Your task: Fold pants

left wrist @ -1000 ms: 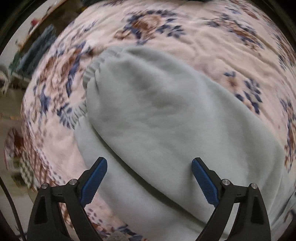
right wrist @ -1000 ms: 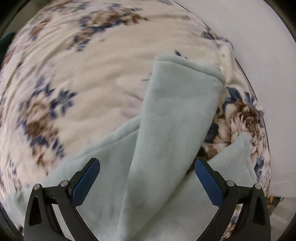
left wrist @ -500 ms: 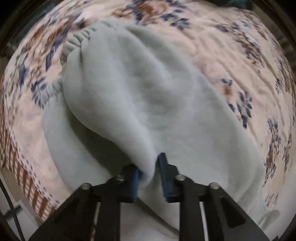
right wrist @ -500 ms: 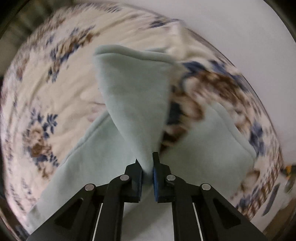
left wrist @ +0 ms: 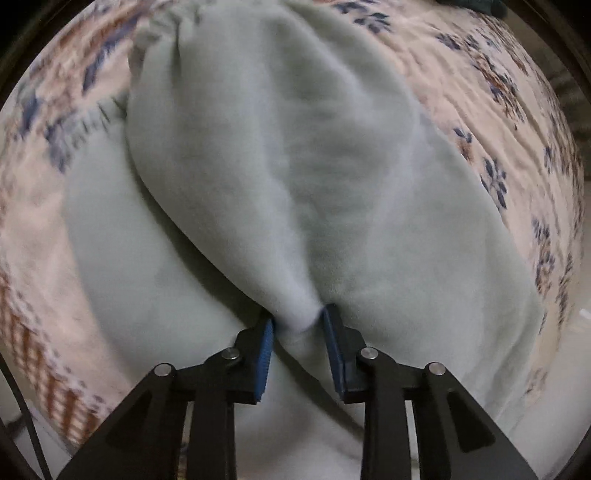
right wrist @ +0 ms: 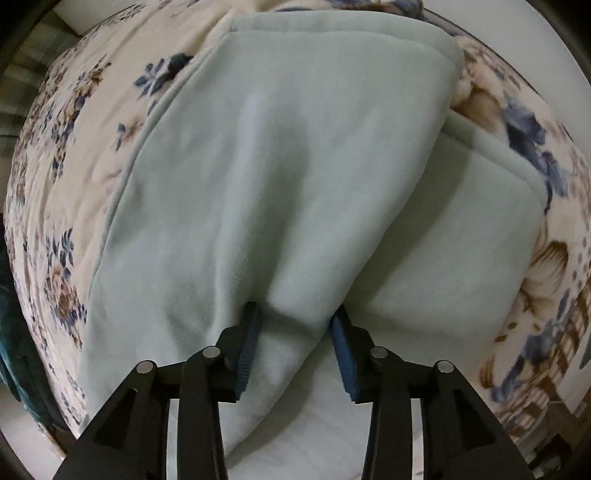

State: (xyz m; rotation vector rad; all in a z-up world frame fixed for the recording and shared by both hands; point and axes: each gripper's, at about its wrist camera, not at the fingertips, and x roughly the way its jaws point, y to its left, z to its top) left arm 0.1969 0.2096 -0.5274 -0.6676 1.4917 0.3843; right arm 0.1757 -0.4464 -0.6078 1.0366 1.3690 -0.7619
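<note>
Pale mint fleece pants [left wrist: 288, 177] lie on a floral bedspread. In the left wrist view my left gripper [left wrist: 298, 325] pinches a bunched fold of the upper layer, with the elastic waistband [left wrist: 162, 33] at the far top left. In the right wrist view my right gripper [right wrist: 295, 325] holds a fold of one pant leg [right wrist: 280, 155], jaws partly parted with the cloth between them. The leg's hem [right wrist: 332, 27] is at the top. The second leg [right wrist: 461, 236] lies under it to the right.
The floral bedspread [left wrist: 498, 92] surrounds the pants and also shows in the right wrist view [right wrist: 55, 184]. Its checked border and edge run along the lower left [left wrist: 33, 350]. A dark teal cloth [right wrist: 14, 332] hangs at the left edge.
Both grippers went from wide open to closed on the pants. Since half a second ago the jaws of both have parted a little, with cloth still between them, and the views have shifted over the pants.
</note>
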